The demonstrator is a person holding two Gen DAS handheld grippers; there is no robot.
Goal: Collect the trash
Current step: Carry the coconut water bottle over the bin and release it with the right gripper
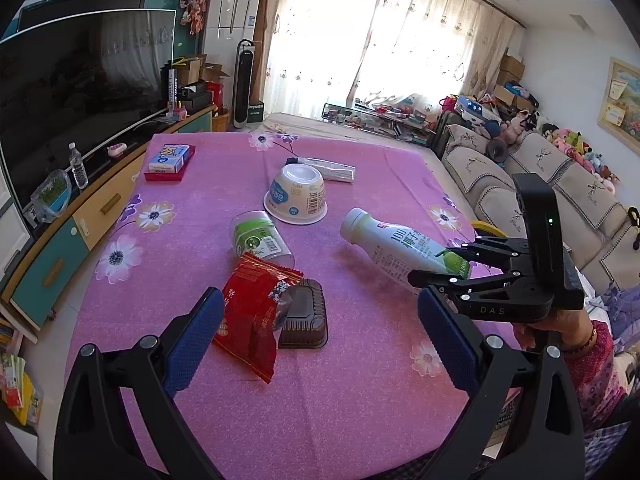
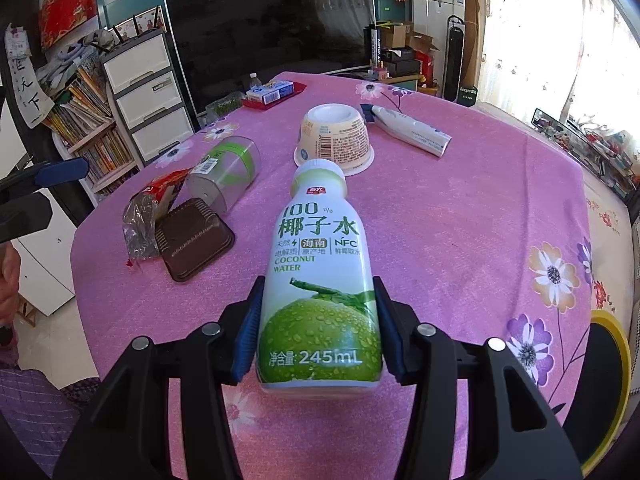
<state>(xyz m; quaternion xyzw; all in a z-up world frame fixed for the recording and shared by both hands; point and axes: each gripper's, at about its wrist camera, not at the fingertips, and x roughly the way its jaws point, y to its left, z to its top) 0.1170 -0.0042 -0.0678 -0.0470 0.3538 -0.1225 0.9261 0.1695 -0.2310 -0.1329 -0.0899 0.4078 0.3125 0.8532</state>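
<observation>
My right gripper (image 2: 318,334) is shut on a white and green coconut water bottle (image 2: 320,264) and holds it above the pink tablecloth (image 2: 460,220); the bottle also shows in the left wrist view (image 1: 396,246). My left gripper (image 1: 320,332) is open and empty, just above a red snack wrapper (image 1: 252,312) and a brown plastic tray (image 1: 304,314). A clear jar with a green label (image 1: 260,238) lies on its side. An upturned white cup (image 1: 298,192) and a white tube (image 1: 332,168) lie farther back.
A blue box on a red tray (image 1: 168,162) sits at the far left corner of the table. A TV cabinet (image 1: 92,208) runs along the left, a sofa (image 1: 540,176) along the right. A yellow-rimmed bin (image 2: 608,376) stands by the table's right edge.
</observation>
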